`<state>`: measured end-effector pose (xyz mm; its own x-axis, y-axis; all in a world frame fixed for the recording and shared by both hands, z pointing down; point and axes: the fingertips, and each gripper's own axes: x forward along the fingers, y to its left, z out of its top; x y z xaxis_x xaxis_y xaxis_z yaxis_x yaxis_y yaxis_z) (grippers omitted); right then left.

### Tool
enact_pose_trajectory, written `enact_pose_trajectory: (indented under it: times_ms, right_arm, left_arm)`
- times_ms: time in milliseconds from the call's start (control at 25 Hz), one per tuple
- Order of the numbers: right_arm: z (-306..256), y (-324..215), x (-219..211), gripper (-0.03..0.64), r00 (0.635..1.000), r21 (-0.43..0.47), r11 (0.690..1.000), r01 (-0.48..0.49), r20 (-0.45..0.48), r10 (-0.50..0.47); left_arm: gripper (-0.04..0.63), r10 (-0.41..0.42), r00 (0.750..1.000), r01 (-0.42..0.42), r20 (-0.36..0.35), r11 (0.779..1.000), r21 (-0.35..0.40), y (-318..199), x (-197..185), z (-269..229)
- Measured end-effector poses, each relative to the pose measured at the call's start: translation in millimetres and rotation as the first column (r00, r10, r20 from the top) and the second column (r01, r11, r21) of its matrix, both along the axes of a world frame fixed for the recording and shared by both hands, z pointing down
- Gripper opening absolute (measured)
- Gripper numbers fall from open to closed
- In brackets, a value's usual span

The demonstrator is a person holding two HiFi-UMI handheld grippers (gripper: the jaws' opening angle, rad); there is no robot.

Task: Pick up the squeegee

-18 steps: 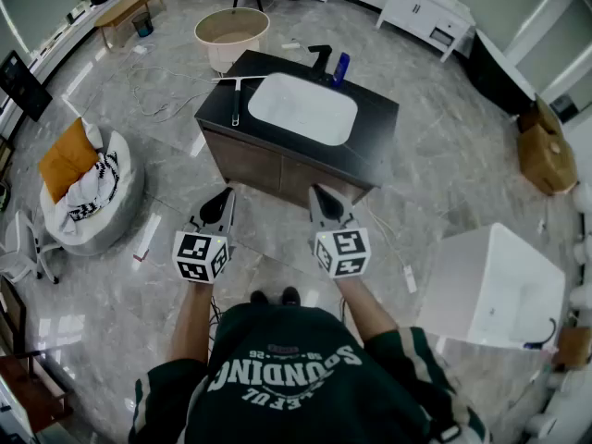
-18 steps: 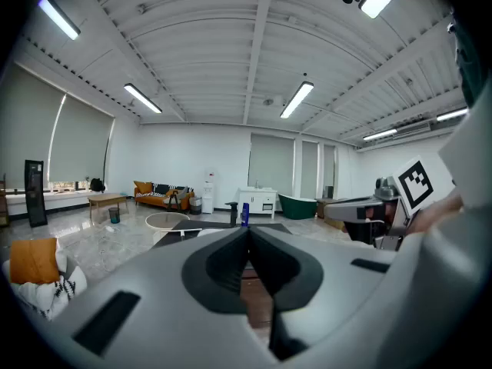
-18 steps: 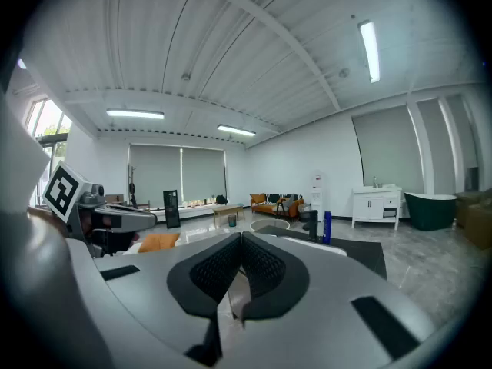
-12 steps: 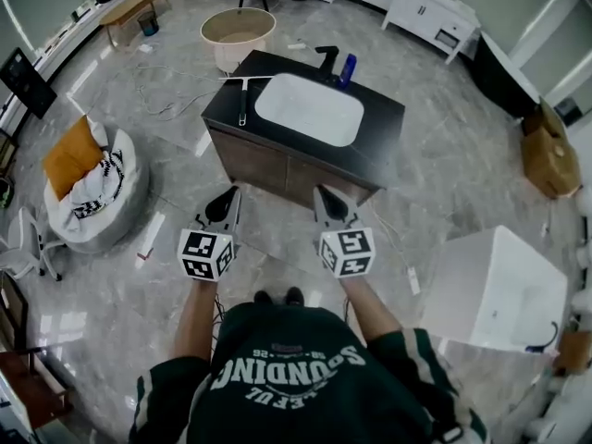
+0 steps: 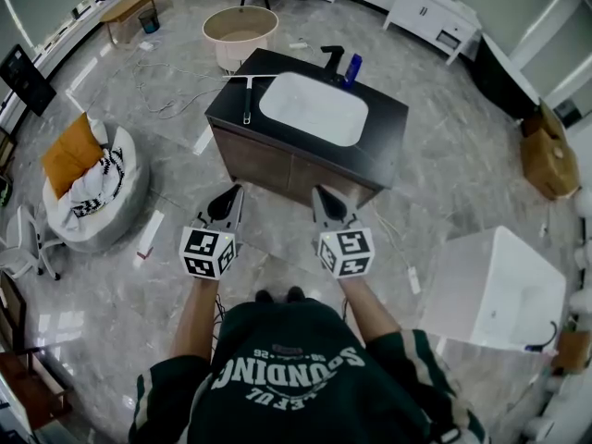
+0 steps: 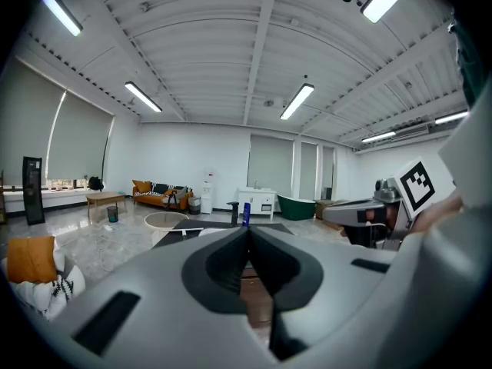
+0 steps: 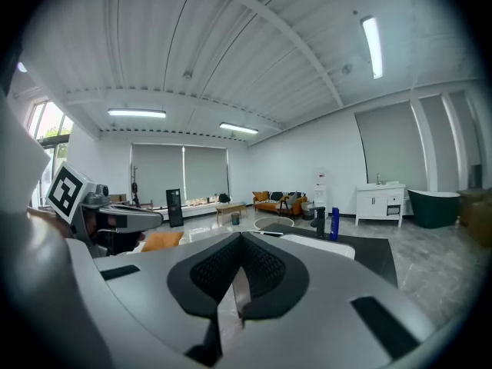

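**Squeegee untouched on counter, both grippers closed and short of it**

The squeegee [image 5: 247, 98] lay flat on the left end of the black vanity countertop [image 5: 381, 123], upper centre of the head view. Its blade ran crosswise at the far edge and its handle pointed back toward me, which I judged handy for a grab from the front. It sat just left of the white basin [image 5: 313, 109], apart from it. The faucet [image 5: 330, 61] and blue bottle [image 5: 351, 68] stood at the back, well clear of the squeegee.

The left gripper [image 5: 231, 194] hung at lower centre-left, in front of the cabinet, with its jaws pressed together and nothing between them. The right gripper [image 5: 320, 194] sat beside it at lower centre-right, jaws likewise meeting at the tips and empty. Both pointed toward the vanity and slightly down, over bare floor, well apart from the squeegee. I read this as a carry pose for the approach.

The pickup had not started. The left gripper was on the squeegee's side, so I judged it the likelier one to reach, and its jaws would have to open first.
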<state>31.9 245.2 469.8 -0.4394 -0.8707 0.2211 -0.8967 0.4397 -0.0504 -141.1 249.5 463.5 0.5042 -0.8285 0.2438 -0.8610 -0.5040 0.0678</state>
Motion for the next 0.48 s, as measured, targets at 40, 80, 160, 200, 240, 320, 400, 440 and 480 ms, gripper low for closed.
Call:
enact_pose_trajectory:
  times_ms: [40, 80, 160, 200, 240, 320, 400, 440, 480]
  right_arm:
    - [0, 0, -1, 0.003, 1.0, 0.0, 1.0, -0.009, 0.0, 0.009]
    - [1, 1, -2, 0.003, 1.0, -0.002, 1.0, -0.018, 0.0, 0.018]
    - [5, 3, -4, 0.003, 1.0, -0.011, 1.0, -0.029, 0.002, 0.029]
    - [7, 4, -4, 0.003, 0.999, -0.014, 0.999, -0.034, 0.003, 0.034]
    - [9, 5, -5, 0.003, 0.999, -0.014, 0.999, -0.039, 0.003, 0.039]
    - [12, 7, -7, 0.003, 0.999, -0.011, 0.999, -0.05, 0.004, 0.05]
    - [14, 7, -8, 0.003, 0.998, -0.012, 0.998, -0.064, 0.004, 0.064]
    - [15, 7, -9, 0.003, 0.997, -0.015, 0.997, -0.071, 0.006, 0.071]
    - [15, 7, -10, 0.003, 0.997, -0.017, 0.997, -0.077, 0.007, 0.077]
  left_arm:
    - [0.002, 0.001, 1.0, -0.001, 0.001, 1.0, -0.001, 0, -3, 1]
    - [0.002, 0.002, 1.0, -0.002, 0.001, 1.0, -0.003, 0, -6, 2]
    - [0.002, 0.006, 1.0, -0.006, 0.001, 1.0, -0.01, 1, -10, 6]
    - [0.002, 0.01, 1.0, -0.01, 0.002, 1.0, -0.014, 2, -11, 8]
    - [0.002, 0.015, 1.0, -0.015, 0.004, 1.0, -0.017, 3, -13, 10]
    - [0.002, 0.022, 1.0, -0.022, 0.009, 1.0, -0.021, 6, -16, 13]
    - [0.002, 0.028, 1.0, -0.027, 0.01, 0.999, -0.021, 7, -20, 16]
    - [0.002, 0.03, 1.0, -0.029, 0.009, 0.999, -0.021, 8, -22, 17]
    - [0.002, 0.031, 0.999, -0.031, 0.007, 0.999, -0.022, 7, -24, 18]
